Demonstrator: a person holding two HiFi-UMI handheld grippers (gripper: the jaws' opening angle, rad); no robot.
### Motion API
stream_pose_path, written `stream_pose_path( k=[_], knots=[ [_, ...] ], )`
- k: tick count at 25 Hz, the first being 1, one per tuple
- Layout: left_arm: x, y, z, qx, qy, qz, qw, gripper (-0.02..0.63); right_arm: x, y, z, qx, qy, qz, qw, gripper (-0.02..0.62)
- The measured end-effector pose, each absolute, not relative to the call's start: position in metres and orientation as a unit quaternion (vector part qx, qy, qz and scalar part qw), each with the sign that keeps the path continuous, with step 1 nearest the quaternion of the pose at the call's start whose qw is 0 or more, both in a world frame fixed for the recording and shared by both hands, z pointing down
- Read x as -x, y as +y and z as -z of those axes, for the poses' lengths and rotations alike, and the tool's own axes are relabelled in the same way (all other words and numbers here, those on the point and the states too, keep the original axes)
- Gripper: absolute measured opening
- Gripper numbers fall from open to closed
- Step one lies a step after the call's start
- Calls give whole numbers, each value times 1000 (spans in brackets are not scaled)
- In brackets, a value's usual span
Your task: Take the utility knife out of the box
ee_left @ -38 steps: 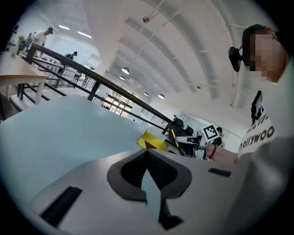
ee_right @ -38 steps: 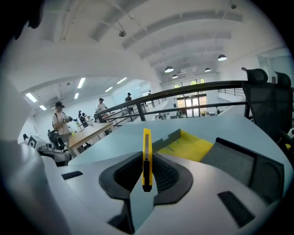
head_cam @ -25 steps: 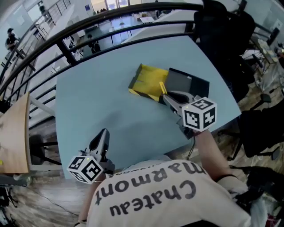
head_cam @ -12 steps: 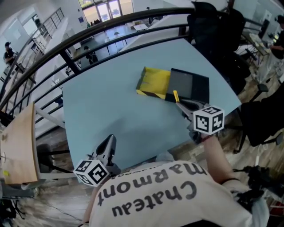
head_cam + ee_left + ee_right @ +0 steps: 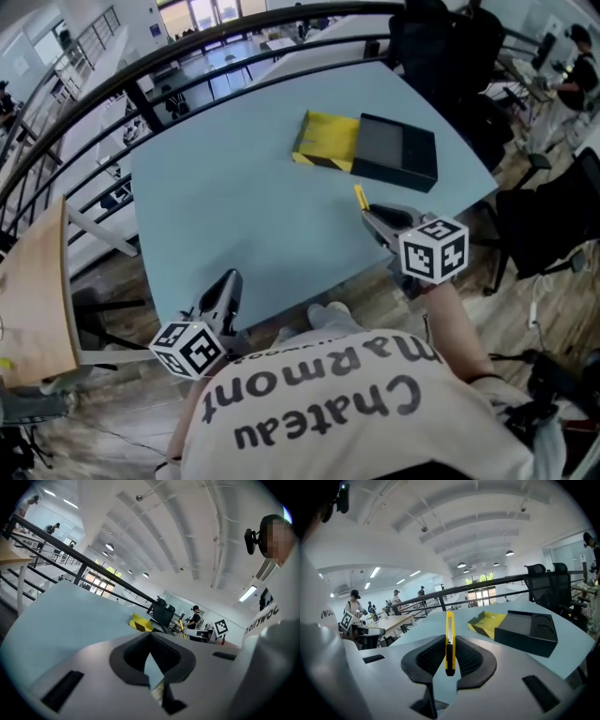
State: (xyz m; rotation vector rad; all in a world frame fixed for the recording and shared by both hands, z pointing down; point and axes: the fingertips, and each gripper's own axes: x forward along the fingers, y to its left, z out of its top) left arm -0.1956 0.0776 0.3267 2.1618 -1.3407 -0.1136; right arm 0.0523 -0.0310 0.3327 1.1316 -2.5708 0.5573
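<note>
A yellow utility knife (image 5: pixel 449 625) stands edge-up between the pads of my right gripper (image 5: pixel 450 644), which is shut on it. In the head view its tip (image 5: pixel 360 197) sticks out ahead of the right gripper (image 5: pixel 377 219), over the blue table (image 5: pixel 234 206) near its front edge. The black box (image 5: pixel 395 150) and its yellow lid (image 5: pixel 328 141) lie side by side farther back; the box (image 5: pixel 527 630) and lid (image 5: pixel 487 622) sit to the knife's right and apart from it. My left gripper (image 5: pixel 225 292) hovers at the table's near left edge, shut and empty (image 5: pixel 151 637).
A black railing (image 5: pixel 187 66) runs behind the table. Black office chairs stand at the back right (image 5: pixel 441 37) and at the right (image 5: pixel 548 230). A wooden desk (image 5: pixel 33 291) is on the left. The person's white shirt (image 5: pixel 319 412) fills the bottom.
The right gripper has pulled back from the box toward the near table edge with the knife in it. The left gripper has shifted a little along the near edge.
</note>
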Motion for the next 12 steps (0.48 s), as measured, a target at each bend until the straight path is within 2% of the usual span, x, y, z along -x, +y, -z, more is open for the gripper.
stream_pose_path(
  k=[12],
  knots=[
    [205,136,-358,-822,-466,8,329,2,-33,61,-363,-398,-882,-233,95,84]
  ],
)
